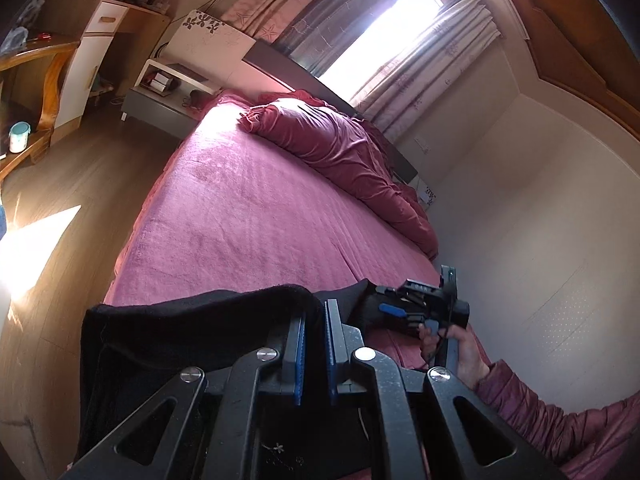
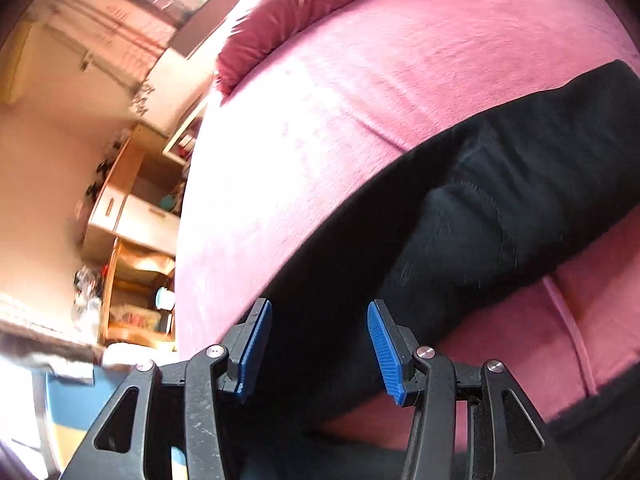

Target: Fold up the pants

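The black pants (image 1: 192, 332) hang lifted over the near edge of the pink bed (image 1: 248, 208). My left gripper (image 1: 316, 308) is shut on a top fold of them, and cloth drapes down to its left. In the right wrist view the pants (image 2: 500, 200) lie as a long black band across the bed sheet (image 2: 360, 80). My right gripper (image 2: 318, 312) stands open over their near end, with black cloth between the blue pads (image 2: 380, 332), which stand apart from it. A hand (image 1: 464, 352) in a purple sleeve holds that gripper's body just right of the left one.
A crimson duvet (image 1: 328, 140) is heaped at the head of the bed under the curtained window (image 1: 384, 36). A nightstand (image 1: 160, 100), a wooden desk (image 1: 36, 80) and bare wood floor (image 1: 80, 184) are to the left. A pale wall (image 1: 540, 220) runs along the right.
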`<state>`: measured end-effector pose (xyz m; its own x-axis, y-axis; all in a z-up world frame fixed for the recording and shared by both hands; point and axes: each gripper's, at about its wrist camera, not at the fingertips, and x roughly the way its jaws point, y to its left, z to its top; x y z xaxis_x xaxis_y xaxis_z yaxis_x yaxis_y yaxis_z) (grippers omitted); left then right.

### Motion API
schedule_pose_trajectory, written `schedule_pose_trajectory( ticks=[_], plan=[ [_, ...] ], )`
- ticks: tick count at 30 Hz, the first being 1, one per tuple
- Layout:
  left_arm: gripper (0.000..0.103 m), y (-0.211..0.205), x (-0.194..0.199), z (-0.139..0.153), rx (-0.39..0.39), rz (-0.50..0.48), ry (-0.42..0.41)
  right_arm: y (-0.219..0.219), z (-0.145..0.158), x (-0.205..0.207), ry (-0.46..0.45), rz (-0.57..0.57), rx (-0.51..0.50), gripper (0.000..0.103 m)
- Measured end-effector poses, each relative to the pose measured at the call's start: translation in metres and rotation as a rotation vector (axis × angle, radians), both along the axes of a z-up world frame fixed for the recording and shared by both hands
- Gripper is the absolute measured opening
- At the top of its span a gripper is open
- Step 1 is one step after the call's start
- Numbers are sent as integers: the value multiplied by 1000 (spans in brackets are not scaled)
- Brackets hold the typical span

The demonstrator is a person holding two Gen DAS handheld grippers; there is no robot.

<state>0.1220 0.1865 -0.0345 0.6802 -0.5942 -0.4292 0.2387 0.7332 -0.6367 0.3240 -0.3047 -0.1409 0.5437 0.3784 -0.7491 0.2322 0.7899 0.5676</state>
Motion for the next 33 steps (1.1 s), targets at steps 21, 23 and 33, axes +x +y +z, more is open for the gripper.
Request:
schedule_pose_trajectory(
  ticks=[21,23,33],
  plan=[
    [8,51,75,7,59,168,58,-28,31,38,-28,-2,-24,11],
    [8,60,100,14,62,193,57,-28,49,21,-81,21,-17,11],
    [8,75,99,4,88,232,77,-34,47,-107,-175,108,48,11]
  ],
)
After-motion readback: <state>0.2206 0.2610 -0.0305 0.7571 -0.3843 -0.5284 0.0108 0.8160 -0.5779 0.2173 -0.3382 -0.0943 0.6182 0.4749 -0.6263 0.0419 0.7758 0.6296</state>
